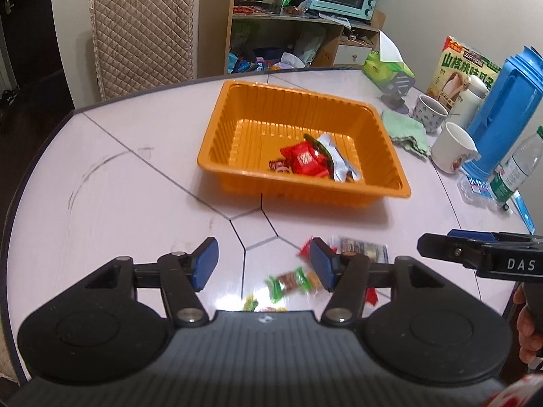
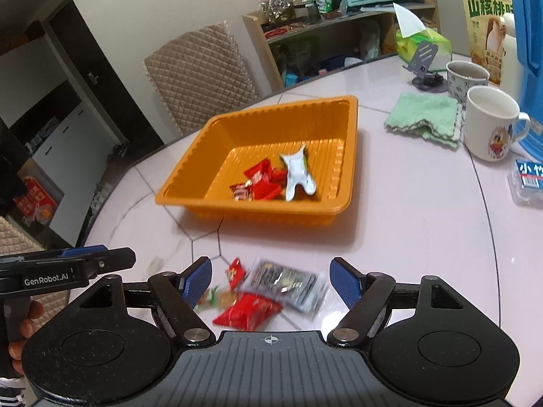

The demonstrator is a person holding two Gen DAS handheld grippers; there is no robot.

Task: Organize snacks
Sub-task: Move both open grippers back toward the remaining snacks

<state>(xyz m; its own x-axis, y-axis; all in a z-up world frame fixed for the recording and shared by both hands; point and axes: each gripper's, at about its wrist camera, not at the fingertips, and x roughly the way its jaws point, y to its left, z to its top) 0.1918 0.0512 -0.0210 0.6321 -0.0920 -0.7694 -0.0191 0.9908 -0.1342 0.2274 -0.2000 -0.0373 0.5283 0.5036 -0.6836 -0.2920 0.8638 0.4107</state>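
Snacks (image 2: 261, 291) loose on worktop (image 2: 407, 224) between right claw (image 2: 271, 285) pads; more in orange tray (image 2: 190, 183) at 12 o'clock. Left claw (image 1: 263, 264), right claw both released, empty.

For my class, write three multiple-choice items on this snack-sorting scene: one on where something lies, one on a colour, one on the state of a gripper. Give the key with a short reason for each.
1. Where does the white wrapper lie?
A. Inside the tray
B. On the green cloth
C. In the white mug

2. What colour is the tray?
A. Blue
B. Orange
C. Green

3. How does the right gripper stand?
A. Shut on a red packet
B. Shut on nothing
C. Open, holding nothing

Key:
1. A: the wrapper rests on the tray floor beside red packets.
2. B: its ribbed walls and rim are orange in both views.
3. C: its blue pads sit wide apart, with a red packet and a clear packet lying loose on the table between them.
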